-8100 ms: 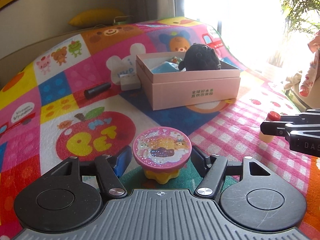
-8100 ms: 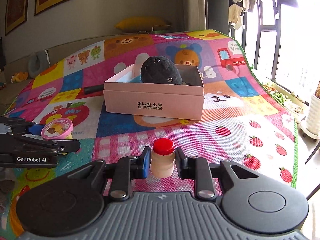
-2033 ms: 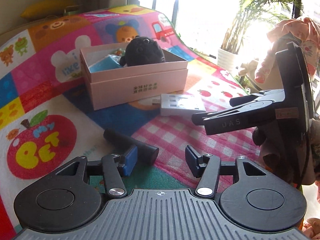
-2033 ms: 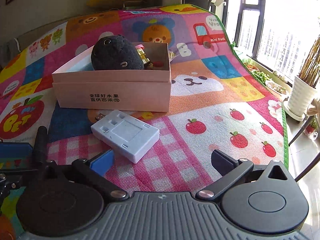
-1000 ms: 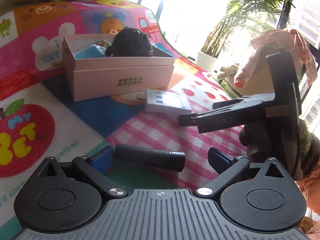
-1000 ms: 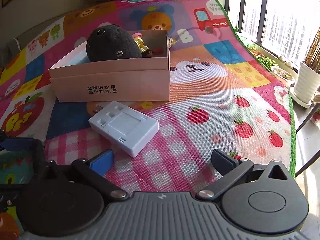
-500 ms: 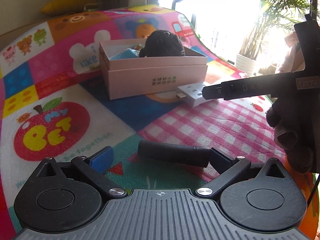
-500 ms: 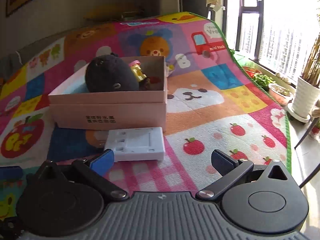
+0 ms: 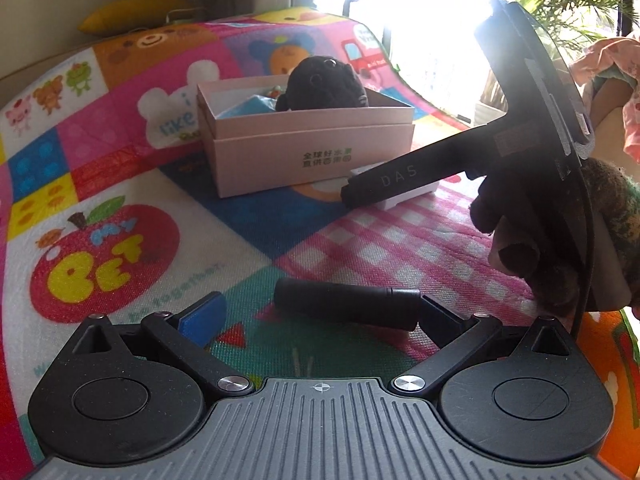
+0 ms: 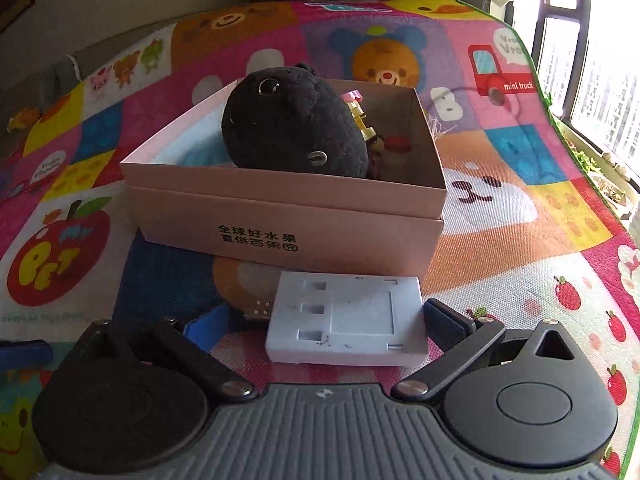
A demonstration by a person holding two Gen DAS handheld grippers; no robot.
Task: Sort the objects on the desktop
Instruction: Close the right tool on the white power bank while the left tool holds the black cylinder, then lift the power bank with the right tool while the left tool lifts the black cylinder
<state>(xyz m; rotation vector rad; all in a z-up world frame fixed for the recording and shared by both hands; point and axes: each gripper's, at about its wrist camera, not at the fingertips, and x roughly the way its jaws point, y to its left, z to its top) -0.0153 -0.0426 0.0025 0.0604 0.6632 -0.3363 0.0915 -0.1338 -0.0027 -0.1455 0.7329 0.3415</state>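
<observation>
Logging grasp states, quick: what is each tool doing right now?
Left tool: open, straddling the black cylinder on the mat, not gripping it.
Right tool: open around the white adapter, not gripping it.

Left gripper [image 9: 320, 322], jaws spread, straddles a black cylinder [image 9: 347, 308] on the play mat [image 9: 120, 200] (right pad touching its end); pink box [image 9: 308, 152] beyond.

black left tool [image 9: 316, 316] with blue pads, silver screws; right tool [image 10: 324, 322] alike, finger marked "das"
</observation>
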